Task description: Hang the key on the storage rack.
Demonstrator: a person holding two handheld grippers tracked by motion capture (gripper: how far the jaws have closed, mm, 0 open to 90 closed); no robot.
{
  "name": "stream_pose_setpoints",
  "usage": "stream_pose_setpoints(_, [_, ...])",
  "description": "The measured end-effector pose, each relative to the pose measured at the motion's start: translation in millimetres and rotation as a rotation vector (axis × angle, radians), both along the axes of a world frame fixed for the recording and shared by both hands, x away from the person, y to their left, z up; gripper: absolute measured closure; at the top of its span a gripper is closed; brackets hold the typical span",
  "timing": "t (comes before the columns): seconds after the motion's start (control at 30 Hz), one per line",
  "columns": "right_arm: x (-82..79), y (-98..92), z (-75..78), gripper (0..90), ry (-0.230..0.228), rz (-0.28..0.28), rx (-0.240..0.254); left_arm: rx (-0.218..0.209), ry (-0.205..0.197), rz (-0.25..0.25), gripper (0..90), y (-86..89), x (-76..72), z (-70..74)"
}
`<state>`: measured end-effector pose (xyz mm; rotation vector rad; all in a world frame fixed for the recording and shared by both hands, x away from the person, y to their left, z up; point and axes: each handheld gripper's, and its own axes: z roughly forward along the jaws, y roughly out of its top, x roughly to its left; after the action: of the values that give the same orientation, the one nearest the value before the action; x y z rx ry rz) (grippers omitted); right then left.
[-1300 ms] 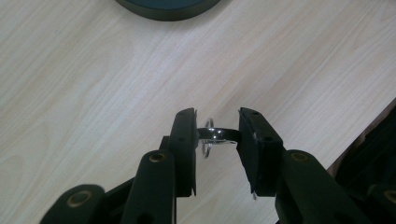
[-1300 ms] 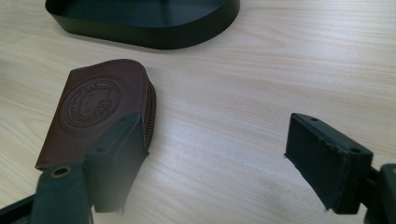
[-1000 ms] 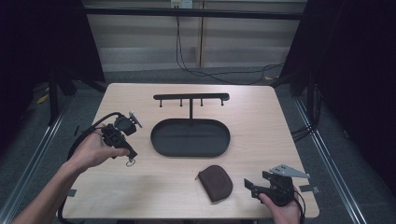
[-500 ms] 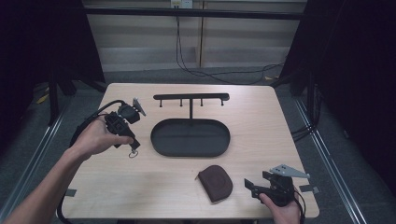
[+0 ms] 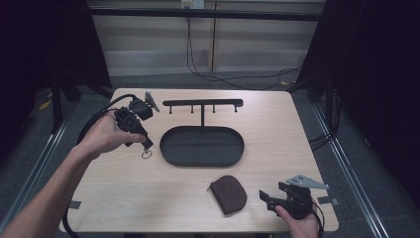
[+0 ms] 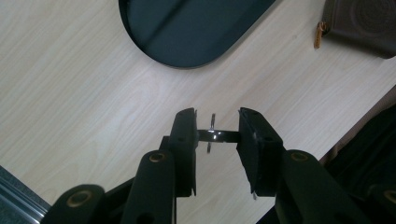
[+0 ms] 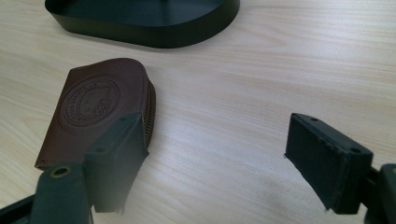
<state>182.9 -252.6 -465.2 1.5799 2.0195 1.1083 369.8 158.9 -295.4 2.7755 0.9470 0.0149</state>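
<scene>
Our left tongs (image 6: 215, 135) pinch a small metal key ring (image 5: 146, 154) above the desk (image 5: 307, 144), while our right tongs (image 7: 219, 163) gape wide beside the brown pouch (image 7: 100, 109), its round embossed emblem's lettering unreadable.

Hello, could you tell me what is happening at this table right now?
A person works two hand-held grippers. The left gripper is lifted beside the black oval metal tray, its fingers pinching a small metal key ring by a dark tab. The right gripper rests open at the table's near edge, next to the brown leather pouch.
</scene>
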Motion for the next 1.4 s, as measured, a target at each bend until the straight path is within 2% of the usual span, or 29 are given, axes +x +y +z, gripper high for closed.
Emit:
stream_pose_setpoints(0.33, [-0.7,-0.3,0.4,19.7,-0.002,-0.003,0.002,0.006,0.0,0.013,68.1,-13.5,15.2,8.6])
stream_pose_setpoints(0.57, [-0.9,-0.8,0.5,19.7,-0.001,0.0,0.006,0.01,-0.012,0.018,68.1,-31.1,25.2,19.1])
stream_pose_setpoints(0.83, [-1.0,-1.2,0.4,19.7,-0.002,-0.001,0.01,0.013,-0.018,-0.001,68.1,-44.7,32.9,26.8])
stream_pose_setpoints(1.0, [-0.8,-1.7,0.1,19.7,-0.001,-0.001,0.012,0.004,-0.023,0.023,68.1,-48.4,40.2,33.4])
stream_pose_setpoints(1.03, [-1.0,-1.8,0.2,19.7,-0.002,-0.002,0.014,0.004,-0.011,0.029,68.1,-48.8,43.7,33.6])
stream_pose_setpoints(1.07, [-1.1,-1.8,0.2,19.7,-0.002,-0.002,0.014,0.015,-0.008,0.038,68.1,-49.6,46.4,32.4])
stream_pose_setpoints(1.17, [-1.0,-2.0,0.1,19.7,-0.001,-0.001,0.015,0.009,0.002,0.05,68.1,-50.1,51.5,30.0])
stream_pose_setpoints(1.3, [-1.0,-2.1,0.2,19.7,-0.002,-0.002,0.016,0.024,0.011,0.073,68.1,-52.4,59.3,23.7])
stream_pose_setpoints(1.4, [-0.9,-2.2,0.1,19.7,-0.002,-0.003,0.017,0.037,0.014,0.067,68.1,-53.3,63.9,21.6])
